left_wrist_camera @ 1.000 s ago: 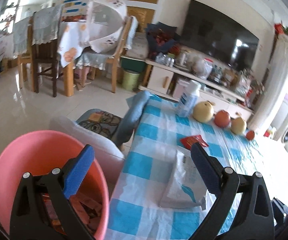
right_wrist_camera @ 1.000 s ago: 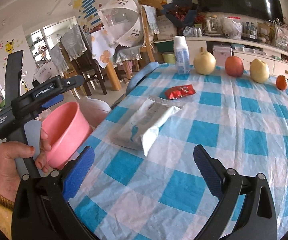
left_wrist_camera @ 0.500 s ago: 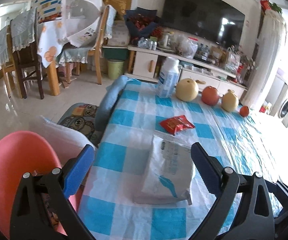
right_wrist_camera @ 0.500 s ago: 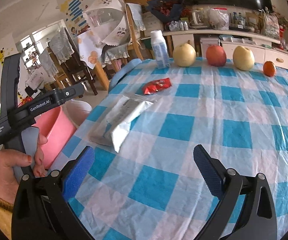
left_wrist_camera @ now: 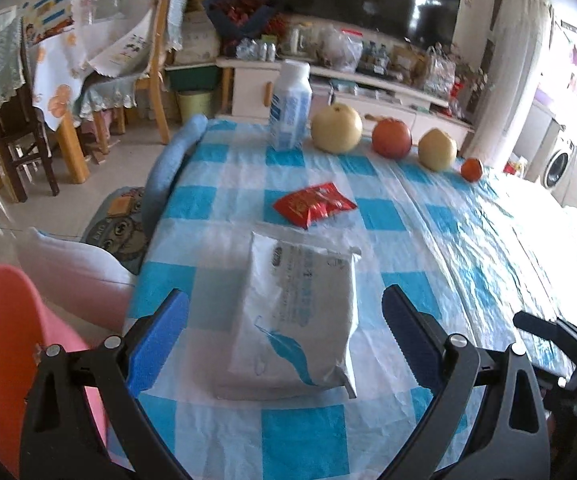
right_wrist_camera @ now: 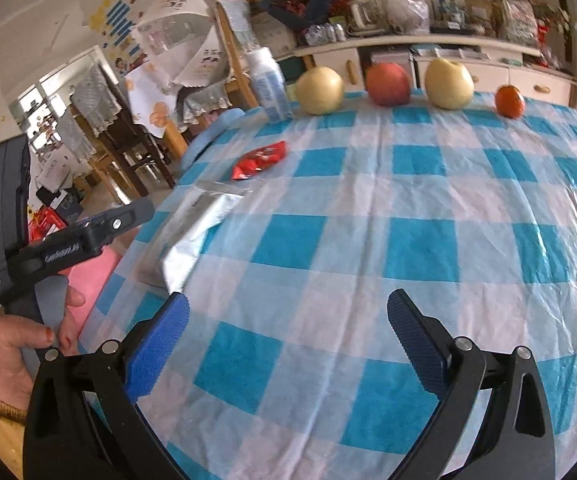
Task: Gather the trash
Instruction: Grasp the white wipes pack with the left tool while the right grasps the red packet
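Observation:
A white and blue plastic packet (left_wrist_camera: 296,312) lies flat on the blue checked tablecloth (left_wrist_camera: 428,236), and a small red snack wrapper (left_wrist_camera: 313,204) lies just beyond it. My left gripper (left_wrist_camera: 284,312) is open, its fingers straddling the near end of the white packet from above. A pink bin (left_wrist_camera: 4,344) stands on the floor at the table's left edge. My right gripper (right_wrist_camera: 287,316) is open and empty over bare cloth, right of the packet (right_wrist_camera: 192,236). The red wrapper (right_wrist_camera: 259,159) and the left gripper's body (right_wrist_camera: 60,248) show in the right wrist view.
A white bottle (left_wrist_camera: 290,106), two pears (left_wrist_camera: 336,128), a red apple (left_wrist_camera: 391,138) and a small orange (left_wrist_camera: 471,169) line the table's far edge. A blue-backed chair (left_wrist_camera: 168,168) and a white cushion (left_wrist_camera: 72,264) stand at the table's left side. Dining furniture stands behind.
My left gripper has swung right from above the pink bin to over the white packet. My right gripper has drifted right, away from the packet. Both stay open.

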`<state>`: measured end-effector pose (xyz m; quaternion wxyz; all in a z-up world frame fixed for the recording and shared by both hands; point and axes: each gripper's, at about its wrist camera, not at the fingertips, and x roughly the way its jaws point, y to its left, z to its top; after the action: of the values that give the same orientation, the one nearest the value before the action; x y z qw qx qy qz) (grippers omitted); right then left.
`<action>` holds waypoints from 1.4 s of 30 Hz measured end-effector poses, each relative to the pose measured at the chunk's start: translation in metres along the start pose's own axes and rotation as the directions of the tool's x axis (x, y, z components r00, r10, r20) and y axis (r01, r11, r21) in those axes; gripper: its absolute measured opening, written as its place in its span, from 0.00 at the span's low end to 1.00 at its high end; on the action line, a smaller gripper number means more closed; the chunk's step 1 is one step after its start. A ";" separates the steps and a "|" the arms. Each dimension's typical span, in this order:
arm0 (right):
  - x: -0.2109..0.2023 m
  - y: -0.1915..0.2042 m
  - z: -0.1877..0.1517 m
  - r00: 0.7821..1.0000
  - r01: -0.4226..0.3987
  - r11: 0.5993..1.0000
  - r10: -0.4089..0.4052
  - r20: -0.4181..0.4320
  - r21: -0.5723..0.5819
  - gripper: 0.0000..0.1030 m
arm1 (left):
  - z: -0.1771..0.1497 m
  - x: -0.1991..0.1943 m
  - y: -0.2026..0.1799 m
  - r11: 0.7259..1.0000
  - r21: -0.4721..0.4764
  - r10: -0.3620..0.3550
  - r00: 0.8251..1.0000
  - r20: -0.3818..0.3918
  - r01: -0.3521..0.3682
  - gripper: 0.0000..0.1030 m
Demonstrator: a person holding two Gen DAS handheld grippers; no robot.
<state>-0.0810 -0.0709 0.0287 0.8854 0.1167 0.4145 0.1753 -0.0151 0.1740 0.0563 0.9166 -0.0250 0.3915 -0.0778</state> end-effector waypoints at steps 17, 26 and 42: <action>0.012 -0.029 0.010 0.997 -0.038 0.997 0.043 -0.067 0.062 0.95 | -0.005 0.054 -0.003 1.000 0.007 -0.007 0.981 -0.192 0.009 0.95; 0.018 -0.018 0.022 0.998 -0.044 0.999 0.043 -0.056 -0.005 0.95 | -0.003 0.063 0.005 0.999 -0.049 -0.005 0.980 -0.196 -0.005 0.95; 0.078 0.026 0.091 0.998 -0.054 0.991 0.048 -0.050 -0.125 0.95 | 0.001 0.066 0.003 0.993 -0.098 0.041 0.983 -0.179 -0.059 0.79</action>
<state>0.0302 -0.0208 0.0415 0.8763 0.0670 0.4199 0.2263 0.0309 0.1662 0.0102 0.8775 -0.0554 0.4751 -0.0362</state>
